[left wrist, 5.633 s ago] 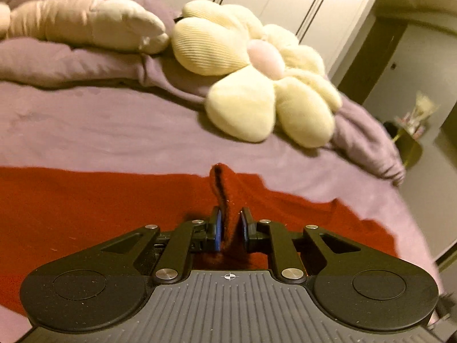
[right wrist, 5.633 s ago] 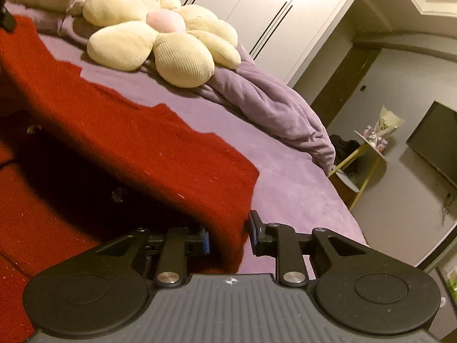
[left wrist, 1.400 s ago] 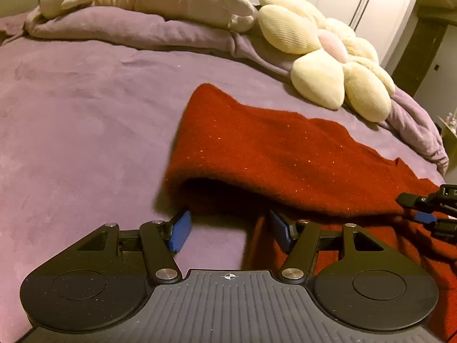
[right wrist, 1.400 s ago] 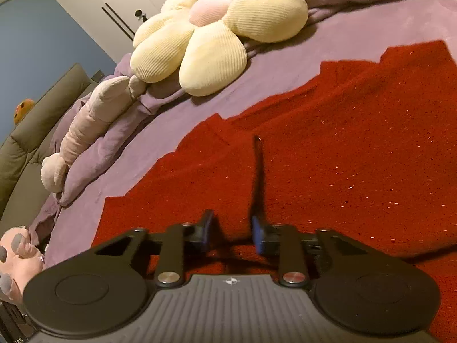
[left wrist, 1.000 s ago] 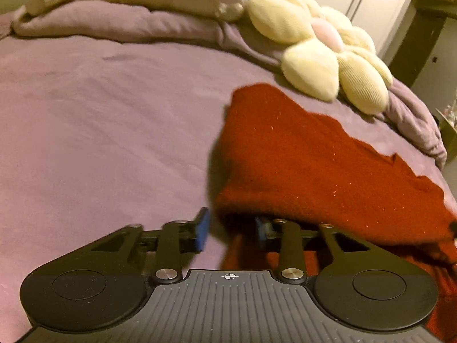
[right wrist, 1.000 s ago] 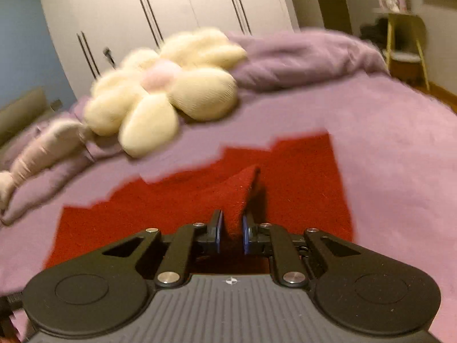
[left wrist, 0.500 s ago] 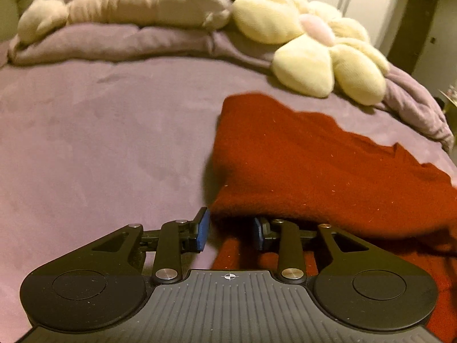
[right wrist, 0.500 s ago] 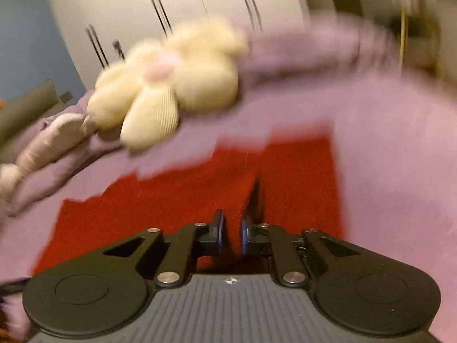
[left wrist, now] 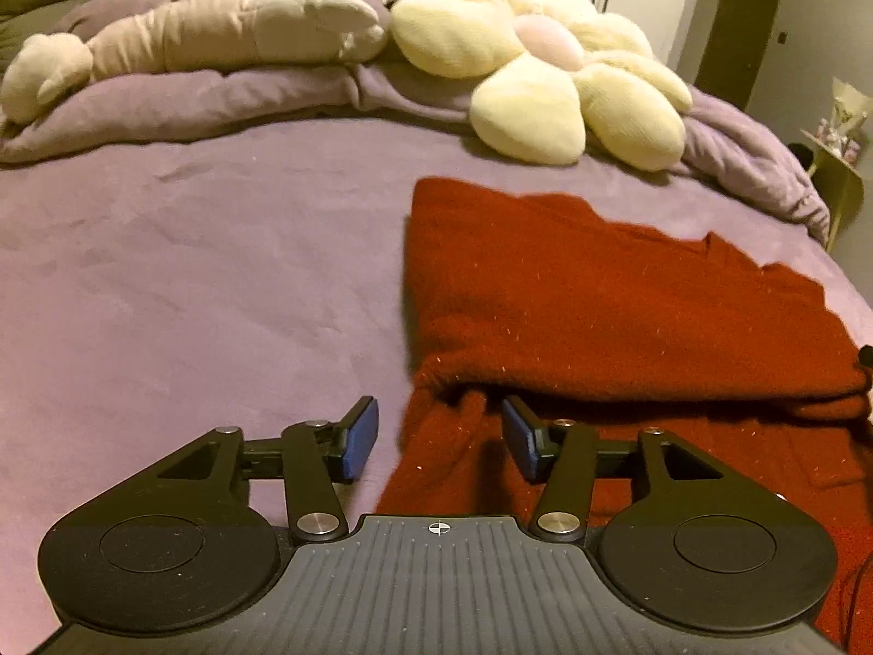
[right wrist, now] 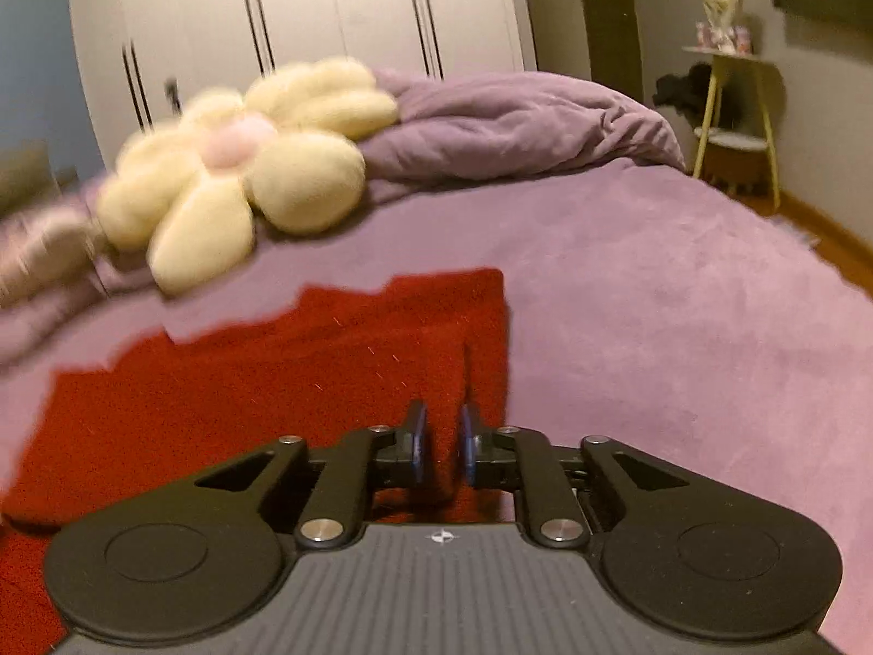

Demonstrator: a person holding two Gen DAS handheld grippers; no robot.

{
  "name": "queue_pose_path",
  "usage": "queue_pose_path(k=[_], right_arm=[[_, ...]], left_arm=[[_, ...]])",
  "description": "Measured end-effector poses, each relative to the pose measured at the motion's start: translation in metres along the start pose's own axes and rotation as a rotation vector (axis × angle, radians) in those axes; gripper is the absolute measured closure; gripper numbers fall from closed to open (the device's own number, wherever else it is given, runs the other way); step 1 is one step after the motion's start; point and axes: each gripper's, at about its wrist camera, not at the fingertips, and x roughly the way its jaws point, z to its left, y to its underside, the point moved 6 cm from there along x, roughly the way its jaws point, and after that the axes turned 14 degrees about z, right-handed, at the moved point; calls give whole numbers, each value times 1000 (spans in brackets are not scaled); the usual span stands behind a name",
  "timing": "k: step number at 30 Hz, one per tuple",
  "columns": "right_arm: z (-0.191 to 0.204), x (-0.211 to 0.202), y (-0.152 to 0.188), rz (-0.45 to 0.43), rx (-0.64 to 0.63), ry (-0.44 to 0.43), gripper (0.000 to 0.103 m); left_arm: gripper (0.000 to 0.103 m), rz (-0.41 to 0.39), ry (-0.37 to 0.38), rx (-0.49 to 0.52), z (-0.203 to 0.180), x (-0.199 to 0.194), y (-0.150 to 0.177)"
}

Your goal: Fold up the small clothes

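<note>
1. Your red knit garment (left wrist: 600, 300) lies on the purple bed (left wrist: 191, 273), short of the flower-shaped cushion (left wrist: 545, 71) and the long plush toy (left wrist: 218, 38) at the head edge. Its upper layer is folded over, and the fold edge runs across in front of your left gripper (left wrist: 439, 439).
2. Your left gripper's fingers (left wrist: 360, 436) are spreading apart. The garment's near corner hangs in the gap between them, but the pads no longer press on it. A second ago they stood much closer together around that same corner, so you are letting it go.
3. Your right gripper (right wrist: 441, 445) sits over the garment's right-hand side, near its straight edge by the bare bed (right wrist: 682, 327). Its fingers are nearly together and easing open; a thin upright ridge of red knit (right wrist: 465, 376) rises just past them. The view is blurred, so you cannot tell for sure whether the pads still pinch it. Half a second ago they were tighter.
4. The relation that matters next: the garment's long axis runs crosswise, from your left gripper to your right, each gripper at one end of the near fold edge. The cloth lies ahead of and below both.
5. The cushion looks sharper in the right view than half a second ago.
</note>
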Motion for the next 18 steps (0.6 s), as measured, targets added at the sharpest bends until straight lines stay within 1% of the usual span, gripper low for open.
queue_pose_path(k=[1,3,5,6,7,8,9,11,12,13,14,16,17,18], right_arm=[[-3,-2,1,-2,19,-28,85],[-2,3,3,35,32,-51,71],[2,12,5,70,15,-26,69],[5,15,6,70,2,-24,69],[8,17,6,74,-10,-23,70],[11,18,5,77,-24,-17,84],[15,17,4,67,-52,-4,89],[22,8,1,20,-110,16,91],[21,3,0,-13,-129,66,92],[18,1,-2,-35,-136,121,100],[13,3,-2,-36,-136,167,99],[6,17,3,38,-137,180,99],[7,19,6,48,-164,188,98],[10,17,6,28,-204,223,97]], left_arm=[[43,-10,3,-6,0,-4,-1],[39,-22,17,-16,-2,-7,-5],[35,-18,35,-17,-10,-6,-8],[32,-16,40,-14,-14,-5,-9],[31,-12,46,-6,-20,-4,-11],[29,-12,48,2,-26,-3,-12],[29,-15,48,9,-30,-2,-14],[29,-25,51,26,-41,1,-20],[27,-28,48,30,-46,3,-21],[27,-27,46,32,-49,6,-23],[27,-17,43,33,-53,11,-24],[27,9,37,28,-55,21,-25],[27,22,30,27,-56,24,-24],[27,22,20,30,-56,24,-24]])
